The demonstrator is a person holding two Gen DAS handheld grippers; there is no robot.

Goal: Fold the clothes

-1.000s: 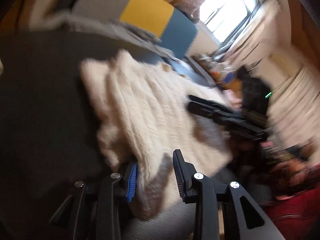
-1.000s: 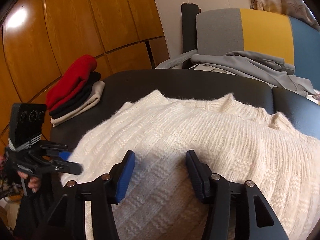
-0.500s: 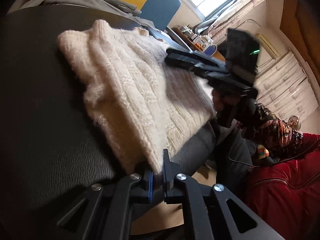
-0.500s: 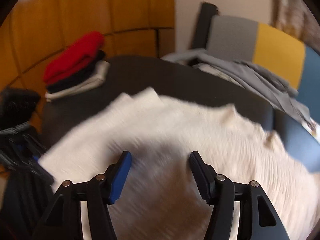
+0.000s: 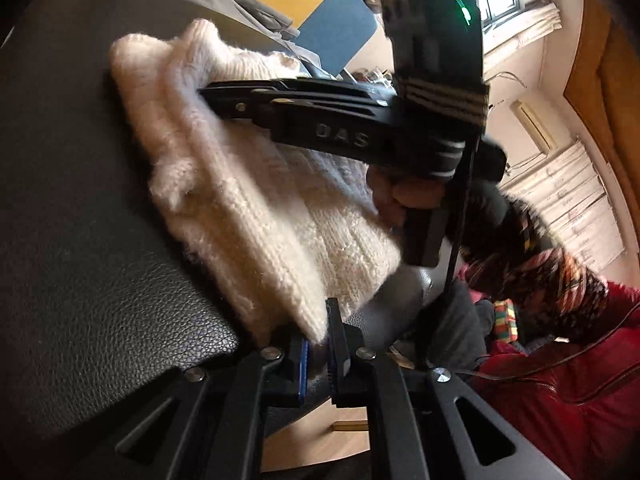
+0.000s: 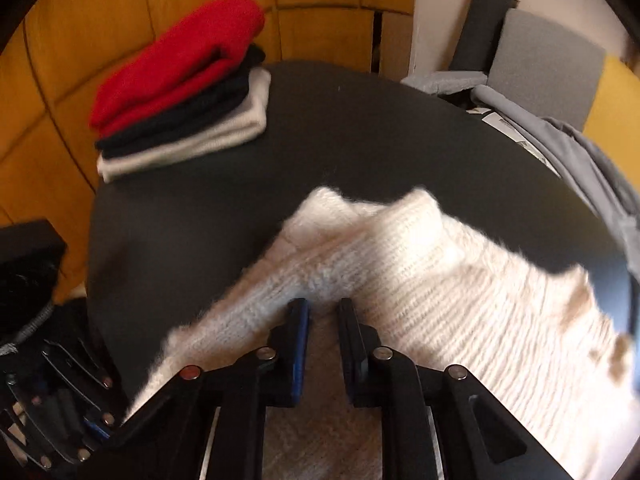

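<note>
1 white sweater, 3 folded garments stacked, 2 hand-held grippers, 1 grey garment

Dark leather surface bare across its middle and far part: open lane between the folded stack at the far left edge and the cream sweater filling the near right. Stack sits hard against the wood wall panels, no passage behind it. Grey garments heaped along the far right rim block that side. In the left wrist view the right gripper and hand hang over the sweater's top, crowding it; bare leather to the sweater's left is free. A red jacket and sleeve close off the near right edge.
</note>
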